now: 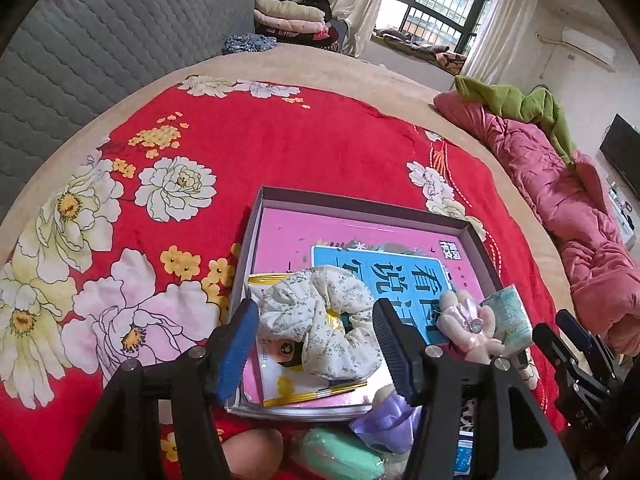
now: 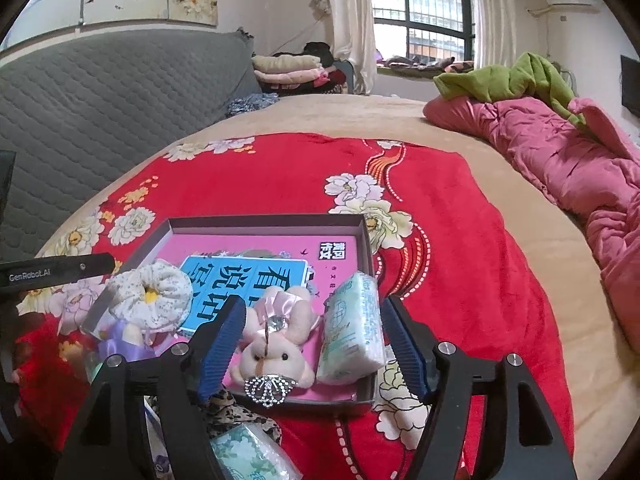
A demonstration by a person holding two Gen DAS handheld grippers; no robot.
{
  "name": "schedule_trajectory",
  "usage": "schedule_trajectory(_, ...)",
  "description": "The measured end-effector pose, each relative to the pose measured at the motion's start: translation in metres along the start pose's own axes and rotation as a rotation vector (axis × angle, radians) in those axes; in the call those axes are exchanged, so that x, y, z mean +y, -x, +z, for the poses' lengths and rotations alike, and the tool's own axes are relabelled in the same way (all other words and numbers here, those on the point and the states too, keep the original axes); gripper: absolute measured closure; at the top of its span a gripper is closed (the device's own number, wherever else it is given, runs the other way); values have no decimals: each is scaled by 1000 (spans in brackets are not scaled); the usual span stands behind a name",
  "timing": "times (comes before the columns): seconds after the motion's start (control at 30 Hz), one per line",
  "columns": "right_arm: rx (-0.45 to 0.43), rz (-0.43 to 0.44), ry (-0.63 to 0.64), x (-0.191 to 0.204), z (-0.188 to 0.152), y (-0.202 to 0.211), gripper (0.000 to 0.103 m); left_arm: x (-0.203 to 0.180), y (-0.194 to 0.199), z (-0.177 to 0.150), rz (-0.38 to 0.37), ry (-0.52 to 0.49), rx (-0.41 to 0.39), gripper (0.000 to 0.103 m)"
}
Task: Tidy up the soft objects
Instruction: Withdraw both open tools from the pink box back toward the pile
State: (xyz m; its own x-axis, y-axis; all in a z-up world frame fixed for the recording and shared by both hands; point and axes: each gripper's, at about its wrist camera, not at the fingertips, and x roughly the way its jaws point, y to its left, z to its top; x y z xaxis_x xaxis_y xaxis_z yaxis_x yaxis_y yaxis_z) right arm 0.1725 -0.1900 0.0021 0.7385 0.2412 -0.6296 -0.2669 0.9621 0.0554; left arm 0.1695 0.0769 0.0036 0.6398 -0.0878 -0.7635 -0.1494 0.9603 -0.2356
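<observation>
A shallow grey box [image 2: 366,236] lies on a red flowered blanket [image 1: 280,140] spread over the bed, with a pink book [image 2: 260,246] flat inside it. The left claw [image 1: 316,344] hangs released above a cream scrunchie [image 1: 320,320], which rests in the box's near left corner, its pads apart from the fabric. The right claw [image 2: 314,340] is also released, its blue pads standing either side of a pink plush bunny [image 2: 272,344] and a tissue pack [image 2: 352,332], both lying in the box's near right corner, just beside each other.
</observation>
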Motion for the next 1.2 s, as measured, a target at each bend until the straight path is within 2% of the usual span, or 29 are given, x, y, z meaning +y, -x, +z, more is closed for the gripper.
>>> schedule_trajectory(1.2,-112,2,28,7,4,86,29,-12,86,-16,6,-30,-98,41)
